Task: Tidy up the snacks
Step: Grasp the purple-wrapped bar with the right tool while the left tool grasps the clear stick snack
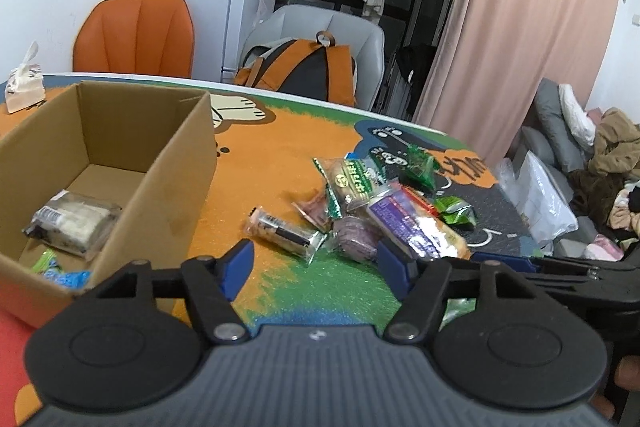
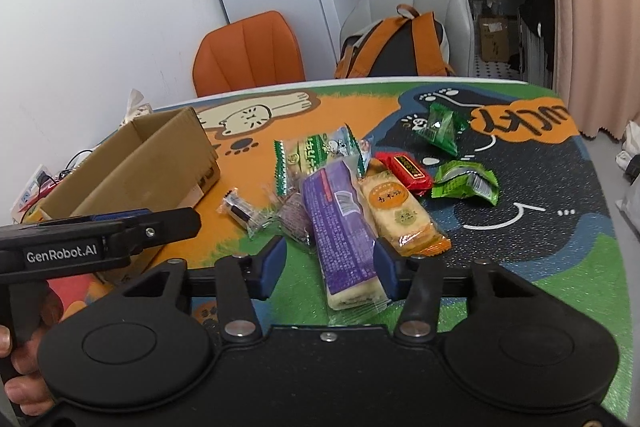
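Purple-wrapped snack bar (image 2: 344, 227) lies lengthwise between the right gripper's (image 2: 329, 261) wide-open jaws at lower centre, its right edge against the right finger, resting on the cartoon-printed counter (image 2: 540, 259). The left gripper (image 1: 316, 265) hovers with jaws wide, holding nothing, near the snack pile (image 1: 372, 203) (several wrappers overlap). At left, a cardboard box (image 1: 176, 163) contains a wrapped pastry (image 1: 74, 223).

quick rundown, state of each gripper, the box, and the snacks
left gripper: open, holding nothing
right gripper: open, straddling the purple wafer pack
cardboard box: open-topped, a few wrapped snacks inside
snack pile: sealed, loose on the table mat
backpack: upright on the grey chair
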Demonstrator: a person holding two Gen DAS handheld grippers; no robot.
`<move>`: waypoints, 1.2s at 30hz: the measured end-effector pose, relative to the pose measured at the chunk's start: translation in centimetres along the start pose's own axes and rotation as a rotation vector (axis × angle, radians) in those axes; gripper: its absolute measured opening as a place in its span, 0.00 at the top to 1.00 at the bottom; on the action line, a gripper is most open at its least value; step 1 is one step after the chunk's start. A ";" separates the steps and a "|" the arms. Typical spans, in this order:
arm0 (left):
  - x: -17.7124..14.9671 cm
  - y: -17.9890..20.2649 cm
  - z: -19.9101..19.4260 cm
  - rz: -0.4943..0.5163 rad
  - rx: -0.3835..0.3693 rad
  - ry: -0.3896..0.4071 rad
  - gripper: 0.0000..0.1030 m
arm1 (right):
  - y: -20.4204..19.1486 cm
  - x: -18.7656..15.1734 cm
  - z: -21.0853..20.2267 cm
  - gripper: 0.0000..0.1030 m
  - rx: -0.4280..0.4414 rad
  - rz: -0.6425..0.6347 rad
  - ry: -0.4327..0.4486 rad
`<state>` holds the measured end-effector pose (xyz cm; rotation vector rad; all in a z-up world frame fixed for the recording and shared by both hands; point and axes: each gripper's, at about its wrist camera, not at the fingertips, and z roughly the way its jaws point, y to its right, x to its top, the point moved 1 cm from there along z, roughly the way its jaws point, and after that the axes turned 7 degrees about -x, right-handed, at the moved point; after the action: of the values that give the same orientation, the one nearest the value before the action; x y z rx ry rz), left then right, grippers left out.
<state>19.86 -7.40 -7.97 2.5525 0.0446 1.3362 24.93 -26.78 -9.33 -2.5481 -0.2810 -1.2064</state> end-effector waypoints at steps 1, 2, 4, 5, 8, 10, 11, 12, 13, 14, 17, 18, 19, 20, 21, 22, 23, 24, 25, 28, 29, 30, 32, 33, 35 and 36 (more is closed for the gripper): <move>0.1 -0.1 0.4 -0.001 0.003 -0.004 0.35 | 0.1 0.1 0.4 0.55 0.001 0.003 -0.005; 0.1 -0.2 0.8 -0.004 0.008 -0.007 0.35 | 0.2 0.1 0.7 0.55 0.000 0.005 -0.009; 0.3 -0.5 1.7 -0.012 0.019 -0.013 0.35 | 0.3 0.3 1.2 0.55 -0.007 0.000 -0.006; 0.4 -0.6 2.0 -0.014 0.023 -0.018 0.35 | 0.3 0.5 1.5 0.55 -0.007 -0.002 -0.007; 0.7 -0.6 3.1 -0.004 0.035 -0.029 0.35 | 0.3 0.9 2.2 0.55 -0.001 -0.004 -0.017; 0.9 -0.7 3.6 -0.003 0.045 -0.030 0.35 | 0.2 1.1 2.7 0.55 0.001 -0.006 -0.025; 1.0 -0.7 3.8 -0.004 0.047 -0.030 0.35 | 0.1 1.1 2.8 0.55 0.000 -0.011 -0.028; 1.0 -0.8 4.1 -0.004 0.050 -0.031 0.35 | 0.1 1.1 3.0 0.55 -0.001 -0.017 -0.031; 1.0 -0.9 4.4 -0.005 0.054 -0.033 0.35 | 0.0 1.1 3.3 0.55 -0.002 -0.021 -0.035; 1.1 -1.0 4.7 -0.006 0.059 -0.035 0.35 | 0.0 1.0 3.5 0.55 -0.002 -0.023 -0.038; 1.1 -1.3 5.5 -0.014 0.074 -0.037 0.35 | -0.1 0.8 4.2 0.59 -0.004 -0.025 -0.056; 1.1 -1.3 5.8 -0.013 0.076 -0.037 0.35 | -0.1 0.6 4.4 0.62 -0.005 -0.024 -0.062; 1.1 -1.3 6.1 -0.014 0.081 -0.038 0.35 | 0.0 0.6 4.6 0.65 -0.004 -0.020 -0.065; 1.1 -1.3 6.4 -0.014 0.089 -0.037 0.35 | 0.1 0.5 4.7 0.66 -0.002 -0.013 -0.065; 1.1 -1.2 6.6 -0.014 0.101 -0.034 0.35 | 0.2 0.5 4.7 0.66 0.002 -0.006 -0.065; 1.1 -1.2 6.8 -0.017 0.111 -0.030 0.35 | 0.3 0.5 4.6 0.67 0.004 -0.001 -0.065; 1.1 -1.1 7.0 -0.021 0.120 -0.025 0.35 | 0.4 0.5 4.5 0.67 0.005 0.002 -0.066; 1.0 -1.1 7.3 -0.026 0.129 -0.020 0.35 | 0.4 0.5 4.4 0.67 0.005 0.003 -0.066; 1.0 -1.1 7.6 -0.026 0.140 -0.021 0.35 | 0.5 0.5 4.3 0.68 0.005 0.004 -0.066; 0.9 -1.0 8.4 -0.007 0.173 -0.027 0.35 | 0.5 0.5 3.9 0.68 0.005 0.006 -0.063; 0.8 -0.9 8.7 -0.003 0.178 -0.035 0.35 | 0.6 0.5 3.8 0.68 0.004 0.006 -0.061; 0.7 -1.0 9.0 -0.004 0.178 -0.047 0.36 | 0.6 0.6 3.8 0.68 0.003 0.007 -0.061; 0.4 -1.2 9.2 -0.008 0.180 -0.066 0.39 | 0.7 0.5 3.7 0.68 0.001 0.010 -0.060; 0.3 -1.3 9.1 -0.003 0.177 -0.070 0.40 | 0.8 0.5 3.7 0.68 -0.001 0.012 -0.060; 0.2 -1.4 8.8 0.000 0.172 -0.069 0.41 | 0.8 0.4 3.7 0.68 -0.003 0.015 -0.061; 0.1 -1.5 8.6 -0.002 0.172 -0.066 0.44 | 0.8 0.3 3.7 0.68 -0.002 0.017 -0.062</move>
<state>27.07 -7.82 -12.94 2.7358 0.1559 1.2977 28.02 -26.21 -11.40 -2.5881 -0.2722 -1.1232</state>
